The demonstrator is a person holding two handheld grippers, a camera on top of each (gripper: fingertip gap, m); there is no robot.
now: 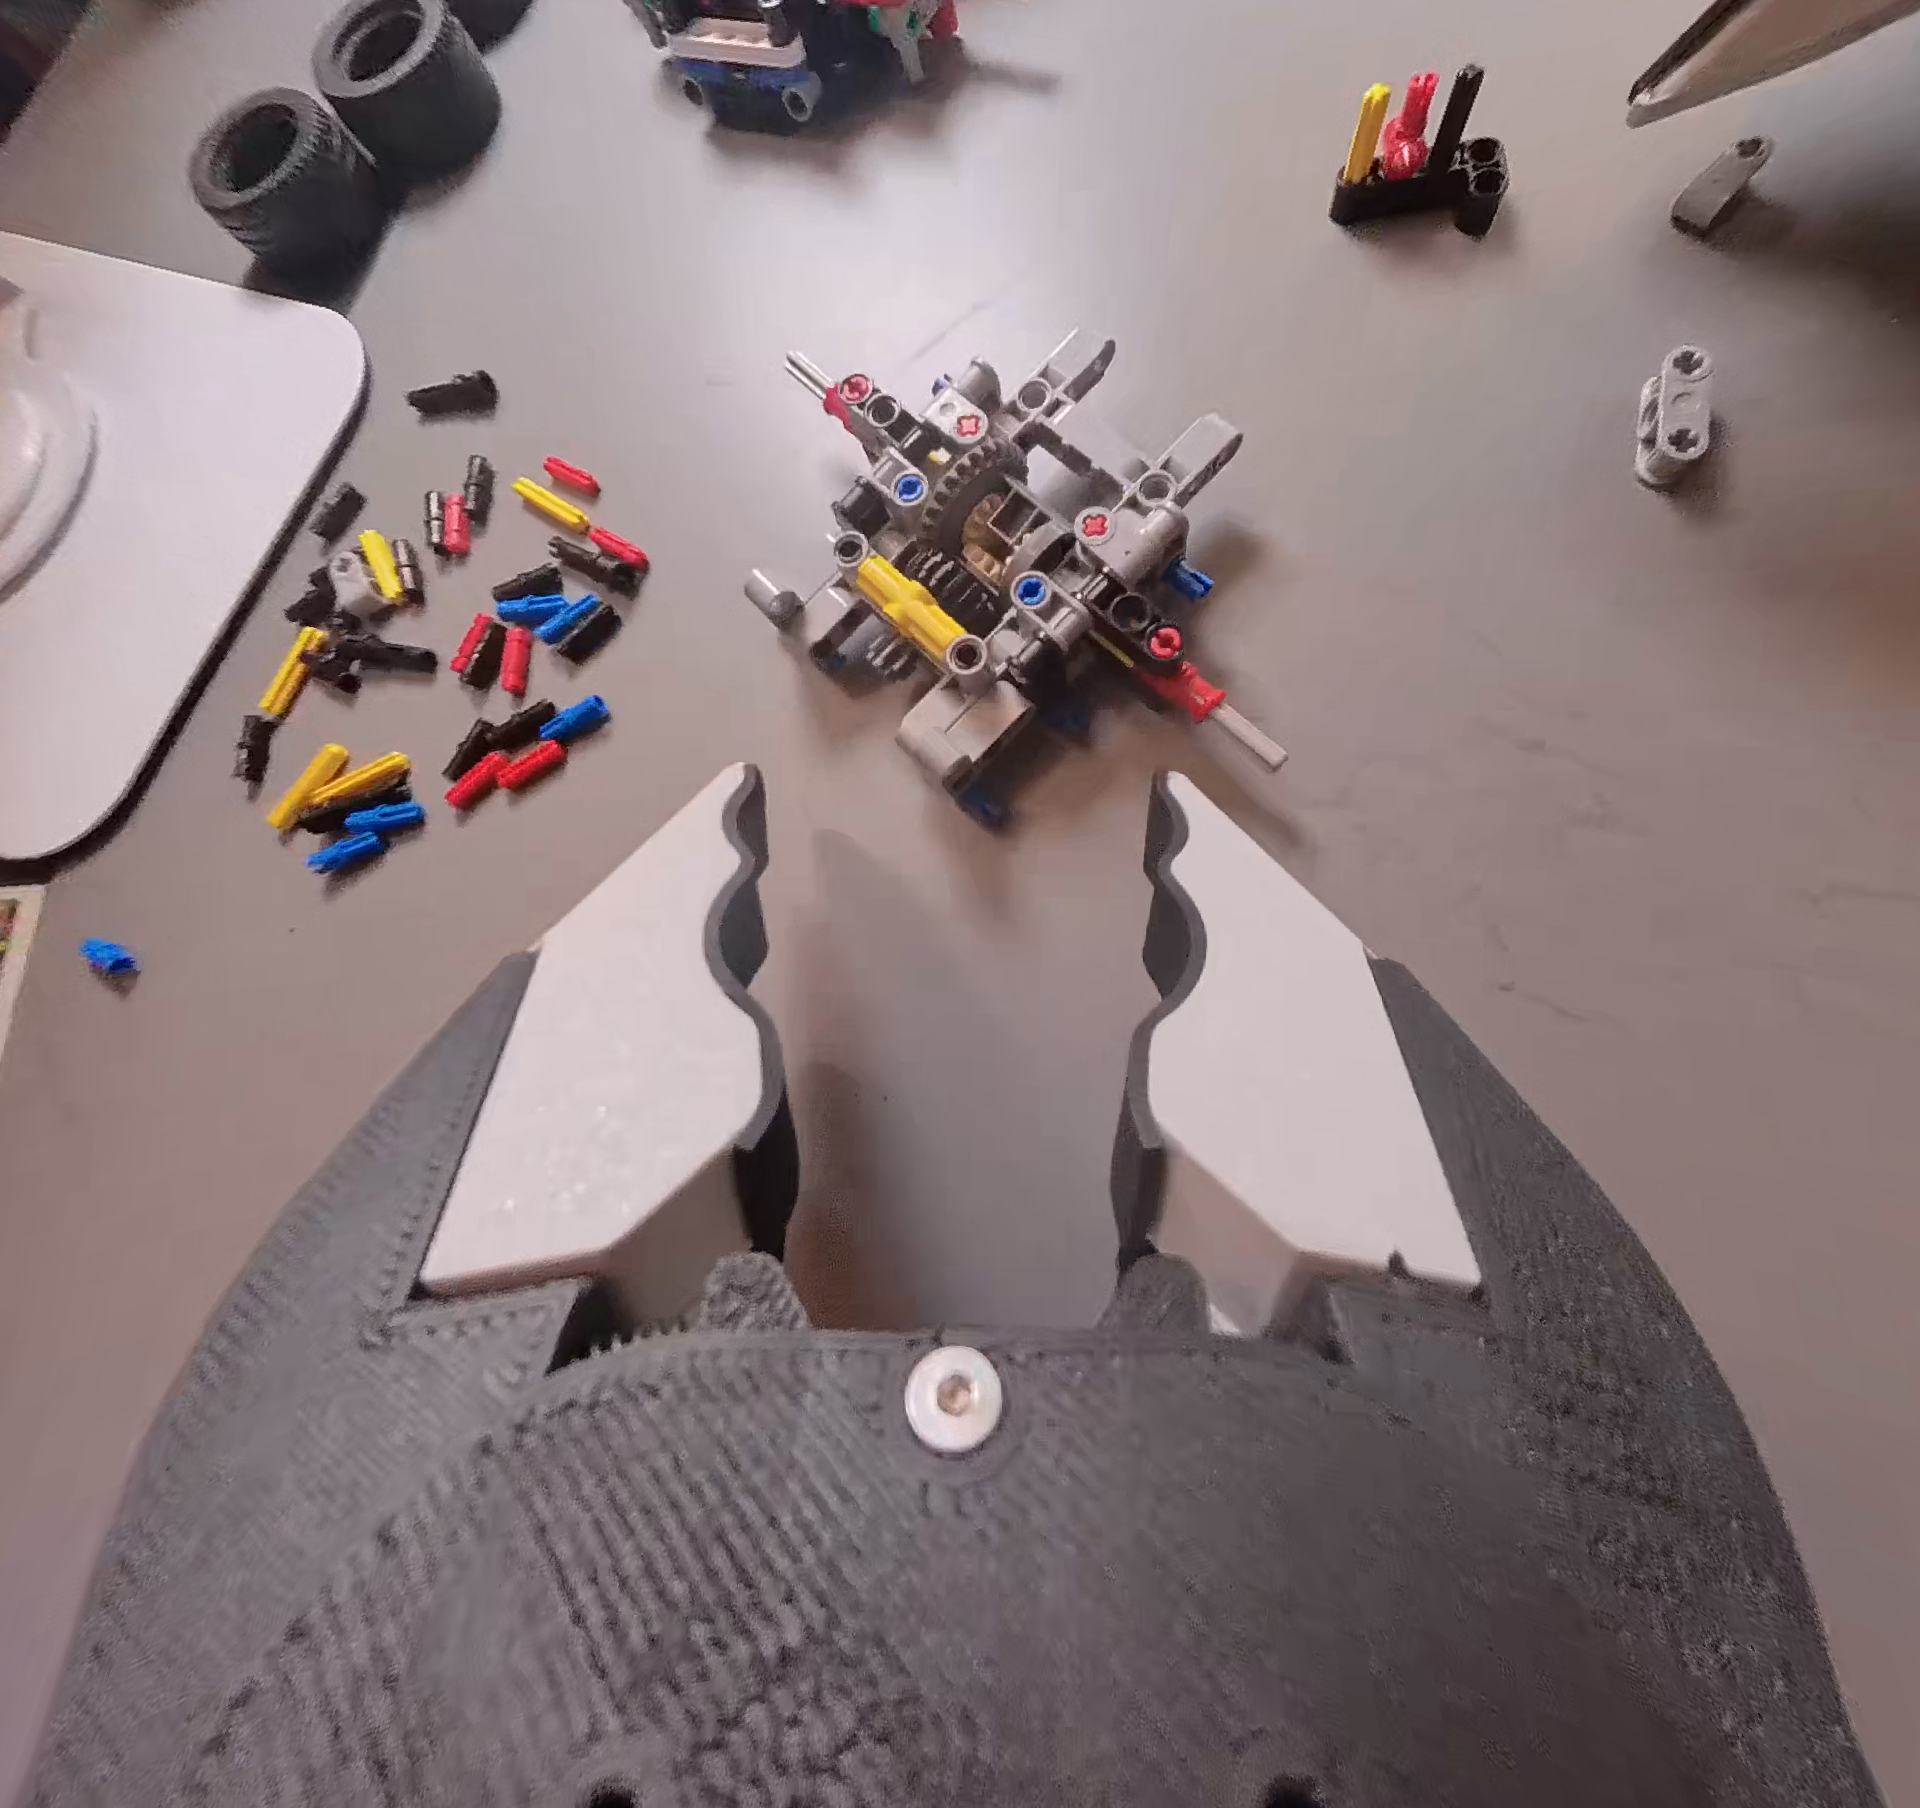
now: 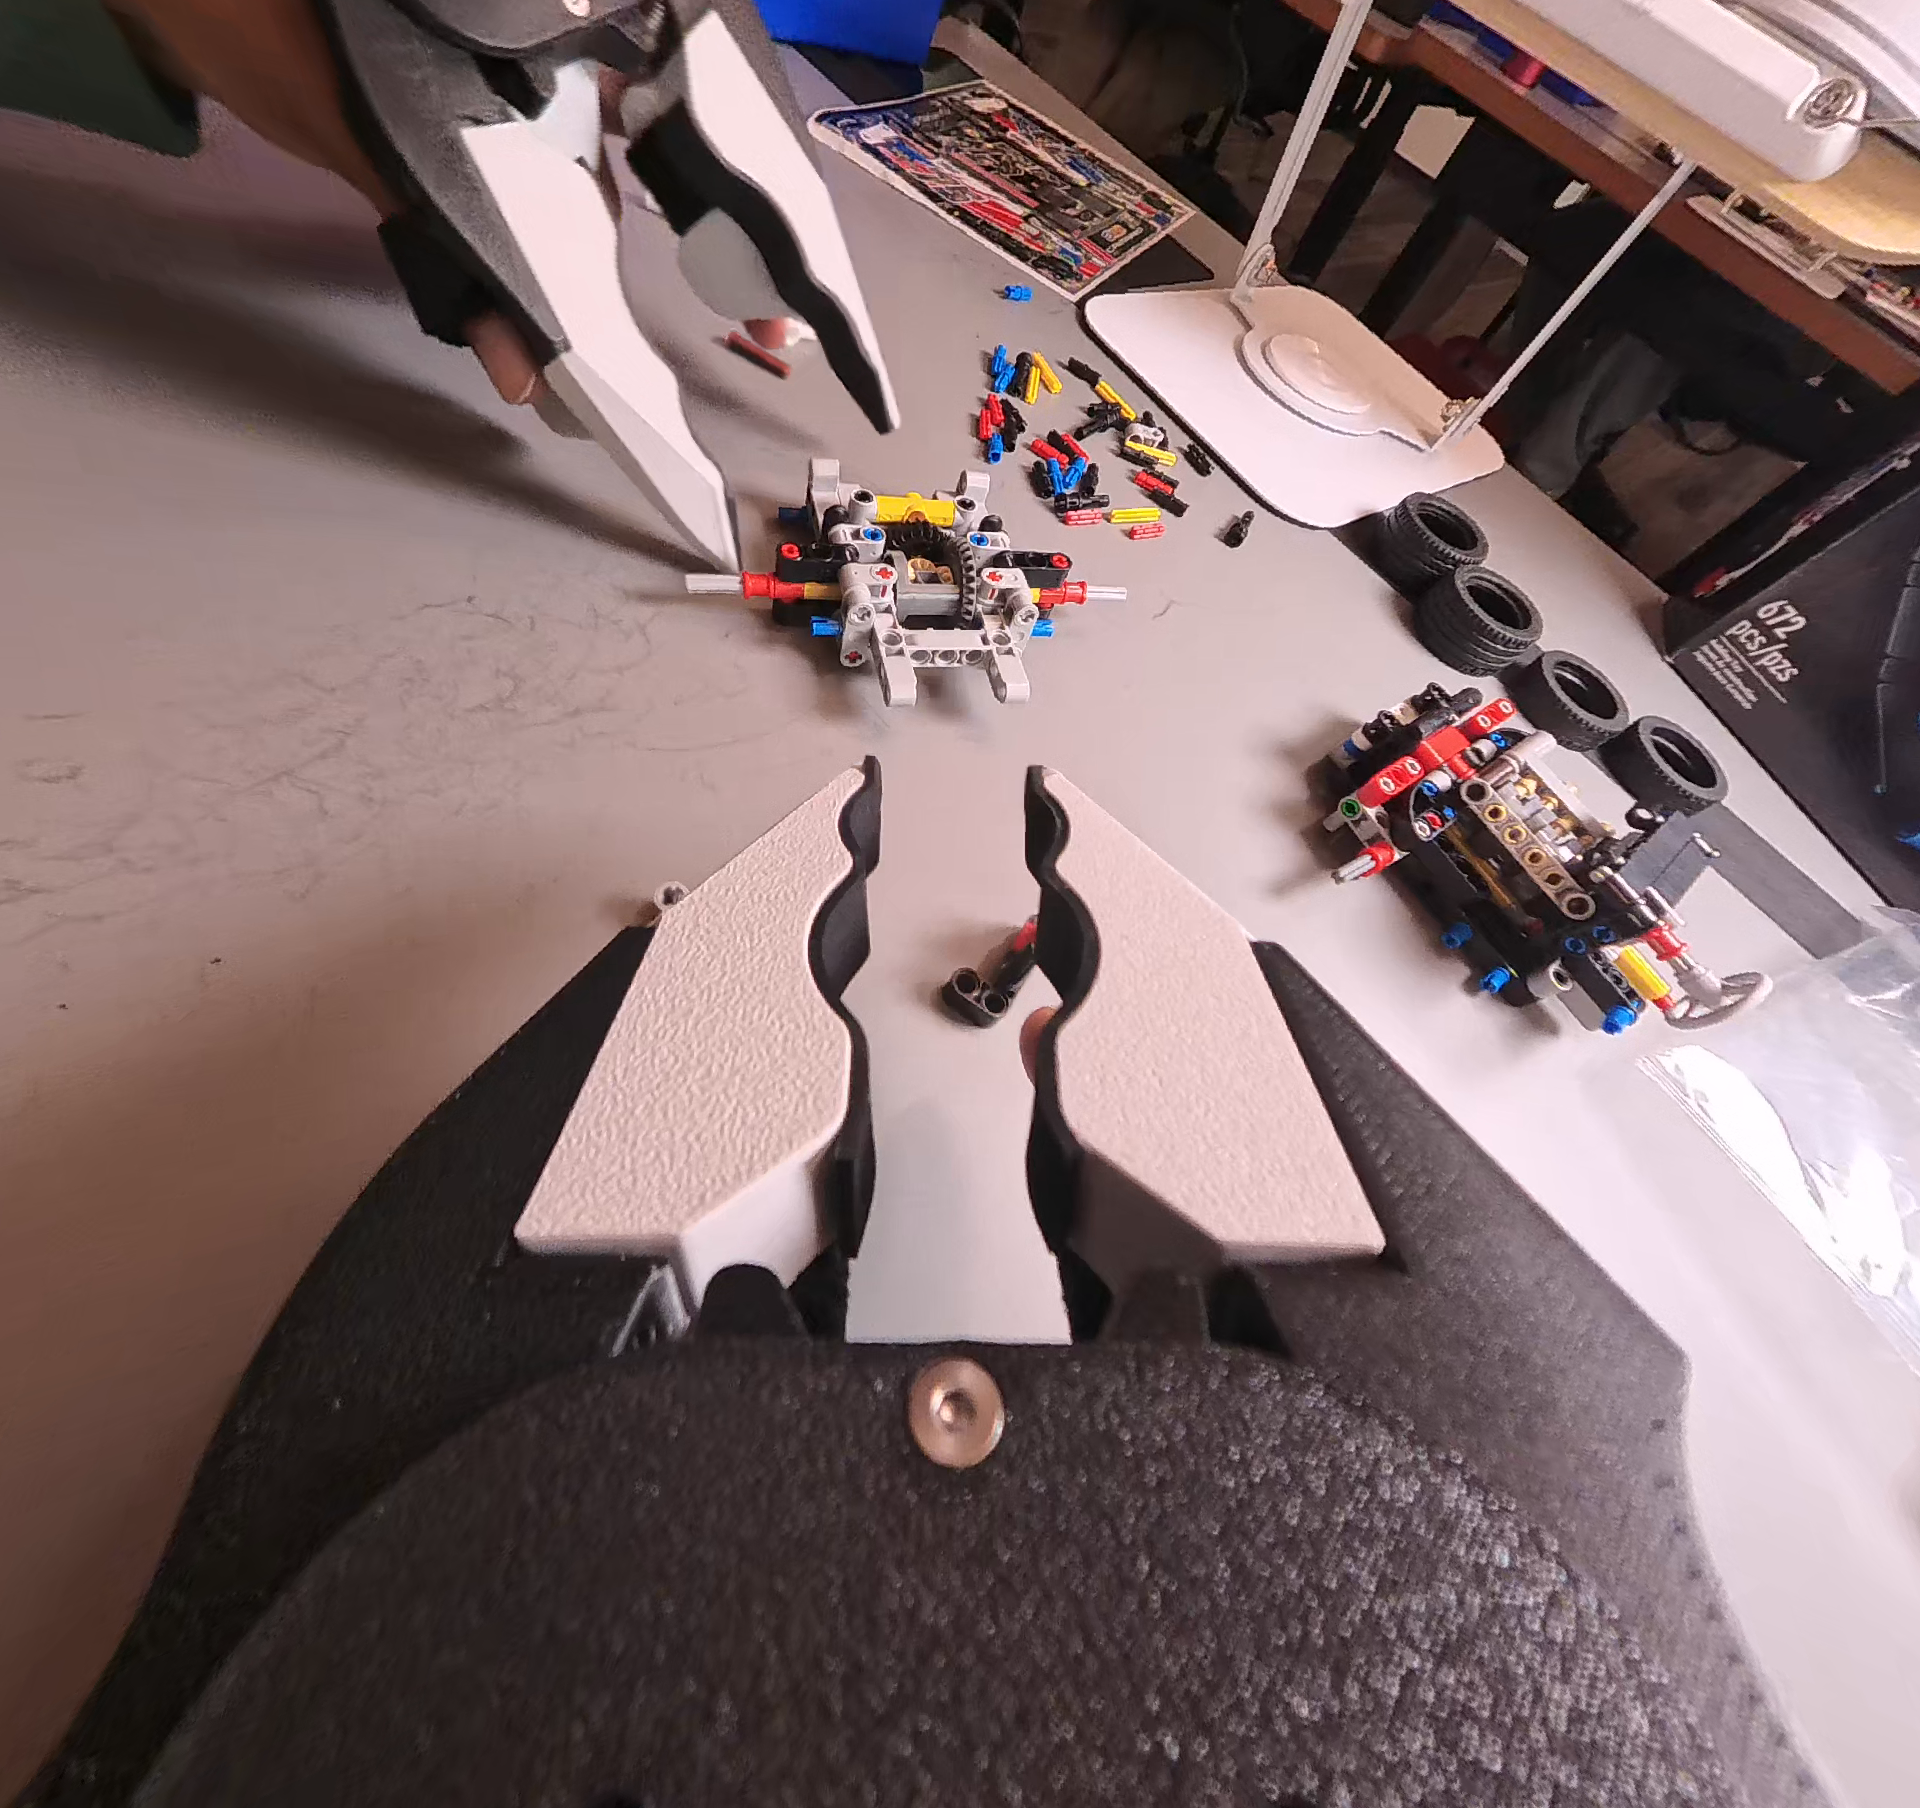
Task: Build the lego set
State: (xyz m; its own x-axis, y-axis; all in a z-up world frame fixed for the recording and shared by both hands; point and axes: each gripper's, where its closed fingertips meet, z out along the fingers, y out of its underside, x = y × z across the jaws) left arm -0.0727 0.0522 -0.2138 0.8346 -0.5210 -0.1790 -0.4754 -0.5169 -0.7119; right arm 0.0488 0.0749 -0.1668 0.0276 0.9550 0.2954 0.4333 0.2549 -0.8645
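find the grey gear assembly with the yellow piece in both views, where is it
Left wrist view: grey gear assembly at centre, just beyond the open fingers.
Right wrist view: upper centre, by the other gripper's fingertip.
Shared landmark: pile of small coloured pins, beside the assembly in both views.

table [image 1: 1455, 927]: matt grey, scuffed | tyres [image 1: 405, 75]: black rubber | pins [image 1: 457, 636]: glossy plastic

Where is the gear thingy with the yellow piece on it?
The grey gear assembly sits mid-table in the left wrist view, just ahead of the open left gripper, with the loose coloured pins to its left.
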